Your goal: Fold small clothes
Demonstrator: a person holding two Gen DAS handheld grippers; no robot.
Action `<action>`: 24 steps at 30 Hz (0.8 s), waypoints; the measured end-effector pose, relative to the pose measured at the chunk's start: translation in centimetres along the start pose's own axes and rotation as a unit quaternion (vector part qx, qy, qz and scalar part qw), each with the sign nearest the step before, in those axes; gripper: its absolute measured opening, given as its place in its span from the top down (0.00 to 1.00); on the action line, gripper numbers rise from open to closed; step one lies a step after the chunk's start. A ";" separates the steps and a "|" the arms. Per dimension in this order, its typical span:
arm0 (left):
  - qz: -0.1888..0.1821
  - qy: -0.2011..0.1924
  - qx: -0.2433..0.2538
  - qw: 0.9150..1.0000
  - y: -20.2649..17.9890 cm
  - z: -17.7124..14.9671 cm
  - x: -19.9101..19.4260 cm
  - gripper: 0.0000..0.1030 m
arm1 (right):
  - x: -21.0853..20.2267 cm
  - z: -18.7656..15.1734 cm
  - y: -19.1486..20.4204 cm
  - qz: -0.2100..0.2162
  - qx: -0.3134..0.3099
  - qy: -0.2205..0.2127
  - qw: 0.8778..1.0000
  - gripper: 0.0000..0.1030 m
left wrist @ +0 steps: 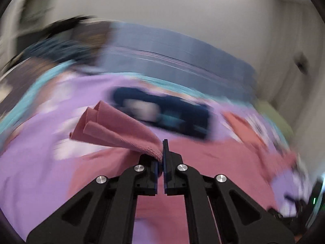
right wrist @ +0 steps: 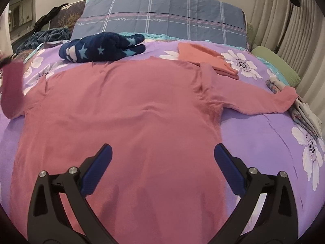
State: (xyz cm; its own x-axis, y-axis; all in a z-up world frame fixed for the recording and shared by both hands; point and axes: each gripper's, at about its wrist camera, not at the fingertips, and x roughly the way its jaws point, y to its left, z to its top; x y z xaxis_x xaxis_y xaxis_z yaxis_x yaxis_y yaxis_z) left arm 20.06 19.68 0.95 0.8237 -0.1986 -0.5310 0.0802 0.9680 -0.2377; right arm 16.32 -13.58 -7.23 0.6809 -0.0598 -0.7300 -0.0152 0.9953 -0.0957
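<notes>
A dusty-pink long-sleeved top [right wrist: 126, 105] lies spread flat on a purple flowered bedcover [right wrist: 254, 130]. Its right sleeve [right wrist: 264, 99] stretches out to the side. In the blurred left wrist view my left gripper [left wrist: 162, 152] is shut on the cuff of the other sleeve [left wrist: 117, 130], which is lifted off the bed. That raised sleeve [right wrist: 11, 85] shows blurred at the left edge of the right wrist view. My right gripper [right wrist: 162, 158] stands open above the lower part of the top, with nothing between its fingers.
A navy garment with stars [right wrist: 101, 47] and a folded salmon garment [right wrist: 203, 57] lie beyond the top. Small folded patterned clothes [right wrist: 300, 109] sit at the right edge. A blue checked pillow [right wrist: 162, 18], a green cushion [right wrist: 276, 65] and curtains [right wrist: 284, 20] are behind.
</notes>
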 end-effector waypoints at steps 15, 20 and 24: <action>-0.066 0.143 0.130 0.979 -12.4 -9.9 9.7 0.55 | 2.0 -0.7 -7.1 0.031 0.068 0.024 0.997 0.02; -0.035 0.119 0.100 0.987 -9.8 -9.5 8.4 0.46 | 3.3 2.1 -5.3 0.128 0.056 0.020 0.990 0.20; -0.061 0.137 0.107 0.983 -10.7 -10.0 8.6 0.46 | 6.3 6.1 -4.0 0.182 0.029 0.028 0.982 0.86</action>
State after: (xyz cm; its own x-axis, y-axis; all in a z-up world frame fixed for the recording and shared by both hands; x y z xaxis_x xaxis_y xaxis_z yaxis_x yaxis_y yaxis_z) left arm 20.69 6.09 -9.20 0.6213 -0.3214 -0.7147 0.3095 0.9385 -0.1530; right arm 25.12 -17.46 -7.27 0.5968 0.2985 -0.7448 -0.2067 0.9541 0.2168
